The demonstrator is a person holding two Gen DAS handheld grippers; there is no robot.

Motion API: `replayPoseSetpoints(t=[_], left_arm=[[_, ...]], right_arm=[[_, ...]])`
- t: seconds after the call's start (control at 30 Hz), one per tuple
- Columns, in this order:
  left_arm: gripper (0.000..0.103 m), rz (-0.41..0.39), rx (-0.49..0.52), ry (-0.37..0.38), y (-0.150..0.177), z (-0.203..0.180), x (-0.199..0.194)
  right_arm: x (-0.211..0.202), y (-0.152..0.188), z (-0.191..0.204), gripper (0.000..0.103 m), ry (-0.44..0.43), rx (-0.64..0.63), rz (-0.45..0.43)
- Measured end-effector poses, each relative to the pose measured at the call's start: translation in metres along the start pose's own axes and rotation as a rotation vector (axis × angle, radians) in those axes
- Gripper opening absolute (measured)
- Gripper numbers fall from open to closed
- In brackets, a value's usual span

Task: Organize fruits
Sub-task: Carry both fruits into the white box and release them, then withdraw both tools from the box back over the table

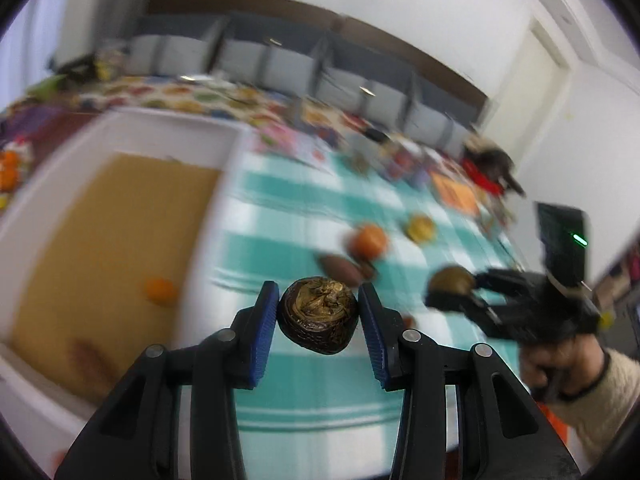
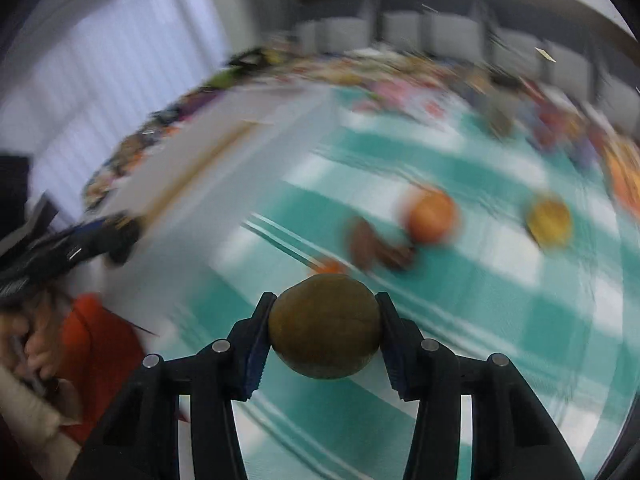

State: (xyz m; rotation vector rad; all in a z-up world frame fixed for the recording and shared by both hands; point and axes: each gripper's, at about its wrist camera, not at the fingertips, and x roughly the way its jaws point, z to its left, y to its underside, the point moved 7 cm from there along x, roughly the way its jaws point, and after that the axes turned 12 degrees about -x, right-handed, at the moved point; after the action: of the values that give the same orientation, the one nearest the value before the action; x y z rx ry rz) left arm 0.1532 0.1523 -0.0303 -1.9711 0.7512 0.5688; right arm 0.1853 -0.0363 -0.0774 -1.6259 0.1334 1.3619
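Note:
My left gripper [image 1: 318, 308] is shut on a dark brown wrinkled fruit [image 1: 318, 314], held above the teal checked cloth [image 1: 304, 380]. My right gripper [image 2: 324, 320] is shut on a smooth olive-brown round fruit [image 2: 324, 326]; the left wrist view shows that gripper [image 1: 448, 288] at the right, in a hand with a cream sleeve. A white box [image 1: 172, 128] with a brown floor lies to the left and holds a small orange [image 1: 160, 291]. On the cloth lie an orange [image 2: 432, 216], a yellow fruit [image 2: 550, 220] and brown oblong fruits [image 2: 376, 246].
Both views are blurred. Colourful clutter [image 1: 400, 156] lines the far side of the table, with grey chairs [image 1: 280, 64] behind it. More oranges [image 1: 8, 172] sit at the far left. A dark device with a green light [image 1: 564, 236] stands at the right.

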Motion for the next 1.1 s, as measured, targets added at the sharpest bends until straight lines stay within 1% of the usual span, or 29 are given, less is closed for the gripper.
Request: replayPoseSetpoints(t=[0.03, 0.1, 0.13, 0.2, 0.27, 0.33, 0.37, 0.47, 0.53, 0.57, 0.6, 0.63, 0.67, 0.73, 0.77, 0.8, 0.87, 0.9, 0.97, 1.0, 1.1], left_arm=[[0.042, -0.008, -0.020, -0.022, -0.009, 0.014, -0.003], [0.042, -0.011, -0.070, -0.121, -0.030, 0.058, -0.002], [0.042, 0.002, -0.088, -0.162, -0.034, 0.077, 0.002], [0.042, 0.051, -0.140, -0.246, -0.036, 0.122, 0.018], [0.042, 0.114, -0.189, -0.304, -0.029, 0.159, 0.035], [0.042, 0.161, -0.227, -0.343, -0.020, 0.183, 0.047], [0.042, 0.177, -0.241, -0.356, -0.015, 0.191, 0.052], [0.042, 0.190, -0.252, -0.379, -0.006, 0.202, 0.053], [0.043, 0.181, -0.263, -0.386, -0.007, 0.204, 0.048], [0.047, 0.172, -0.268, -0.399, -0.012, 0.203, 0.048], [0.057, 0.153, -0.268, -0.414, -0.018, 0.202, 0.045], [0.062, 0.134, -0.264, -0.423, -0.022, 0.199, 0.042], [0.067, 0.108, -0.257, -0.430, -0.028, 0.197, 0.036], [0.070, 0.052, -0.239, -0.440, -0.041, 0.190, 0.021], [0.074, 0.023, -0.229, -0.438, -0.047, 0.184, 0.011], [0.079, -0.010, -0.219, -0.435, -0.053, 0.177, 0.001], [0.082, -0.062, -0.188, -0.415, -0.061, 0.154, -0.013], [0.082, -0.073, -0.174, -0.401, -0.063, 0.147, -0.015], [0.082, -0.085, -0.137, -0.353, -0.059, 0.115, -0.018], [0.083, -0.085, -0.124, -0.331, -0.057, 0.103, -0.017], [0.085, -0.069, -0.069, -0.243, -0.037, 0.052, -0.009]], right_arm=[[0.005, -0.022, 0.024, 0.049, -0.042, -0.032, -0.009], [0.019, -0.052, 0.064, 0.049, -0.118, -0.078, -0.015], [0.032, -0.067, 0.088, 0.049, -0.164, -0.108, -0.007], [0.056, -0.082, 0.124, 0.049, -0.207, -0.166, 0.028], [0.088, -0.088, 0.154, 0.049, -0.225, -0.232, 0.088], [0.115, -0.085, 0.170, 0.049, -0.231, -0.265, 0.156], [0.131, -0.081, 0.175, 0.049, -0.212, -0.284, 0.199], [0.156, -0.070, 0.174, 0.049, -0.173, -0.303, 0.264], [0.165, -0.071, 0.172, 0.050, -0.157, -0.290, 0.261], [0.167, -0.074, 0.171, 0.057, -0.140, -0.287, 0.257], [0.166, -0.079, 0.167, 0.065, -0.118, -0.277, 0.241], [0.162, -0.084, 0.166, 0.076, -0.111, -0.265, 0.220], [0.155, -0.090, 0.166, 0.076, -0.106, -0.246, 0.189], [0.129, -0.105, 0.153, 0.076, -0.086, -0.202, 0.105], [0.119, -0.119, 0.149, 0.077, -0.070, -0.191, 0.067], [0.105, -0.122, 0.140, 0.078, -0.048, -0.185, 0.031], [0.076, -0.122, 0.123, 0.084, 0.005, -0.176, -0.034], [0.066, -0.122, 0.117, 0.085, 0.023, -0.167, -0.053], [0.042, -0.109, 0.095, 0.086, 0.061, -0.135, -0.095], [0.029, -0.094, 0.079, 0.087, 0.088, -0.111, -0.104], [0.002, -0.051, 0.046, 0.087, 0.163, -0.053, -0.108]])
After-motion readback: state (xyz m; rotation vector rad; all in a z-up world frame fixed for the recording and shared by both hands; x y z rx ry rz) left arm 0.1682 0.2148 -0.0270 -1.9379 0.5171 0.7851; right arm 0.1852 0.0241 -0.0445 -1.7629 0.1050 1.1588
